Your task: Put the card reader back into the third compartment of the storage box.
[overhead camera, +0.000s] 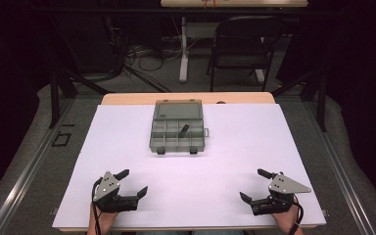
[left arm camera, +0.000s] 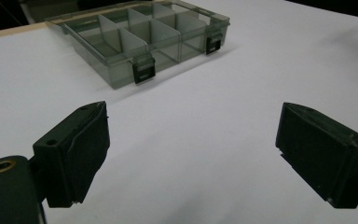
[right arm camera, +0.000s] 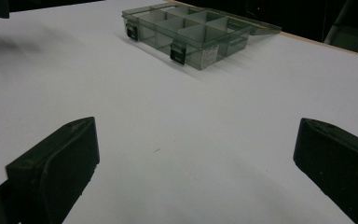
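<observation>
We see the compartment box [overhead camera: 177,133] lying open at the far centre of the bench [overhead camera: 127,186], one small dark part [overhead camera: 184,129] inside. The left tool [overhead camera: 133,181] and right tool [overhead camera: 253,185] rest spread and empty, well apart from it. Risk: a careless reach may tip the light box.

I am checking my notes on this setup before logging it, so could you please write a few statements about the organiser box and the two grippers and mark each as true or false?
1. The grey translucent plastic compartment box lies with its lid open. True.
2. The left gripper is shut on the box. False: it is open, near the table's front edge, well apart from the box.
3. A small dark object lies in one of the compartments. True.
4. The right gripper holds the small dark object. False: its fingers are spread with nothing between them.
5. The box rests on the white sheet. True.
</observation>
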Tool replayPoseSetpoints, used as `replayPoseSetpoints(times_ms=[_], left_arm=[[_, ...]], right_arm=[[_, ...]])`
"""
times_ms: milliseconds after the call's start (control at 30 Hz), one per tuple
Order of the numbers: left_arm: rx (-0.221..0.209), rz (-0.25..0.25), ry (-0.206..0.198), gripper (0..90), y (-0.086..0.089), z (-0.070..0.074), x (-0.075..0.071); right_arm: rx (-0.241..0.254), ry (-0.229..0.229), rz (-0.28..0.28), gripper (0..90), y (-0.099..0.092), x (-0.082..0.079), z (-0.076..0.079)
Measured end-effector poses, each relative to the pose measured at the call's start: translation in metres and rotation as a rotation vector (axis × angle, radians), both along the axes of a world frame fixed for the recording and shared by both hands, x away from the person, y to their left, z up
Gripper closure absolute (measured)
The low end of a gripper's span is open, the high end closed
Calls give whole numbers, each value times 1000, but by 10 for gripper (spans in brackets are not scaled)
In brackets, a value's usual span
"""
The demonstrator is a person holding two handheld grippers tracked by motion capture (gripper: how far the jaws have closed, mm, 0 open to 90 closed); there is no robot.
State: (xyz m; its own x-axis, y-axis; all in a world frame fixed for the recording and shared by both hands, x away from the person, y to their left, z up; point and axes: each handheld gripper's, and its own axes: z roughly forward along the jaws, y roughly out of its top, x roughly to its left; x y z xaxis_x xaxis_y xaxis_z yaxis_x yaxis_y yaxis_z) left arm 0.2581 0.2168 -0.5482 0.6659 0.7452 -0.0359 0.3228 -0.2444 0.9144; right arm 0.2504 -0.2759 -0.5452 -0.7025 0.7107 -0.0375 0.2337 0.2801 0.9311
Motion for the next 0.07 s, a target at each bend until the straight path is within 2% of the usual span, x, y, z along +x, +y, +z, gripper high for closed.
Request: replayPoseSetpoints(times_ms=[67], left_arm=[[-12,9,-1,102,3,0,2]], right_arm=[[4,0,3,0,0,0,0]])
